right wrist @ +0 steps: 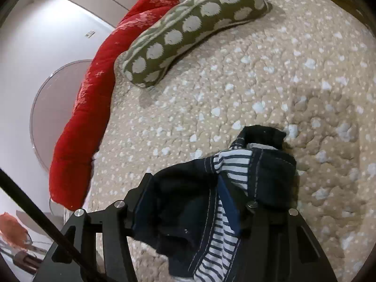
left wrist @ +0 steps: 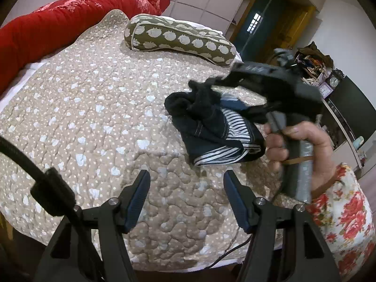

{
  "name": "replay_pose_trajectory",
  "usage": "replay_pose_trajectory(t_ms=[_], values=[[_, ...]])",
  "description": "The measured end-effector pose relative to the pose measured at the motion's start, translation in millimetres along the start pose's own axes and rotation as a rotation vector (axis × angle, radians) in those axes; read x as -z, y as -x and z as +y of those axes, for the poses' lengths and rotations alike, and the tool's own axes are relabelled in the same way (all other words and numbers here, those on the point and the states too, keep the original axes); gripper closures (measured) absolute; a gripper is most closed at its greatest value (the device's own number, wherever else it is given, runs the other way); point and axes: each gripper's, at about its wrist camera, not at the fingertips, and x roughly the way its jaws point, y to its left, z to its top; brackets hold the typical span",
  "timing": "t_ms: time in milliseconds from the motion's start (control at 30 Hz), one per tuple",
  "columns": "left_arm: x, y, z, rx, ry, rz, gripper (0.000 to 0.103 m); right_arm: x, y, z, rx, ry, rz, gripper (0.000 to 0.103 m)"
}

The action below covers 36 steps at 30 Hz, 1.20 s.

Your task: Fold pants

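The pants (left wrist: 211,127) are a bunched bundle of dark denim with a blue-and-white striped lining. In the left wrist view they hang at the blurred right gripper (left wrist: 218,96), just above the quilt (left wrist: 94,105). A hand (left wrist: 305,145) holds that gripper. Seen from the right wrist, the pants (right wrist: 188,211) fill the gap of the right gripper (right wrist: 183,176) and drape over its left finger. The blue pad of the right finger (right wrist: 229,199) shows bare beside the cloth, so the jaws stand apart. My left gripper (left wrist: 186,174) is open and holds nothing, low over the quilt and nearer than the pants.
A green pillow with pale dots (left wrist: 178,37) lies at the bed's far side, and a red blanket (left wrist: 58,23) runs along the left edge. Beyond the bed on the right stands a cluttered shelf with clocks (left wrist: 329,82). A floral sleeve (left wrist: 347,211) is at lower right.
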Motion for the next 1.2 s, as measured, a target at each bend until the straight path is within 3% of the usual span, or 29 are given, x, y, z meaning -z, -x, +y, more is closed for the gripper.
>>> replay_pose_trajectory(t_ms=[100, 167, 300, 400, 533, 600, 667, 767, 833, 867, 900, 1033, 1200], values=[[1.5, -2.7, -0.8, 0.001, 0.005, 0.010, 0.039, -4.9, 23.0, 14.4, -0.017, 0.040, -0.081, 0.043], [2.5, -3.8, -1.1, 0.004, 0.006, 0.014, 0.039, -6.7, 21.5, 27.0, -0.029, 0.067, -0.088, 0.043], [2.6, -4.4, 1.2, -0.004, 0.007, 0.012, 0.039, -1.6, -10.0, 42.1, -0.069, 0.082, 0.009, 0.043], [2.1, -2.9, 3.4, -0.016, 0.005, 0.001, 0.039, 8.1, -43.4, 34.9, 0.001, 0.074, 0.110, 0.043], [0.0, 1.9, 3.3, -0.046, -0.009, -0.025, 0.037, 13.8, -6.4, 36.0, -0.044, 0.081, -0.013, 0.044], [-1.2, 7.6, -0.1, -0.099, -0.028, -0.065, 0.037, 23.3, 21.7, 35.3, -0.043, 0.110, -0.086, 0.040], [-1.3, 16.5, -10.4, -0.204, -0.078, -0.136, 0.035, 39.8, 50.5, 30.3, 0.028, 0.140, -0.149, 0.037], [-2.1, 32.6, -31.1, -0.367, -0.151, -0.258, 0.018, 70.9, 83.1, 15.8, 0.130, 0.164, -0.221, 0.037], [-3.5, 42.3, -44.1, -0.409, -0.186, -0.325, 0.005, 92.8, 95.7, 5.8, 0.198, 0.179, -0.241, 0.037], [-3.9, 43.7, -48.3, -0.418, -0.192, -0.332, 0.004, 102.1, 99.6, 0.4, 0.225, 0.181, -0.245, 0.037], [-5.1, 43.3, -51.2, -0.412, -0.195, -0.326, 0.004, 112.3, 102.6, -5.2, 0.256, 0.178, -0.242, 0.037], [-6.8, 25.6, -54.0, -0.257, -0.182, -0.192, 0.004, 138.6, 109.9, -26.3, 0.315, 0.156, -0.223, 0.037], [-2.4, 0.5, -52.5, -0.245, -0.181, -0.101, 0.004, 154.6, 102.8, -24.0, 0.412, 0.201, -0.208, 0.035]])
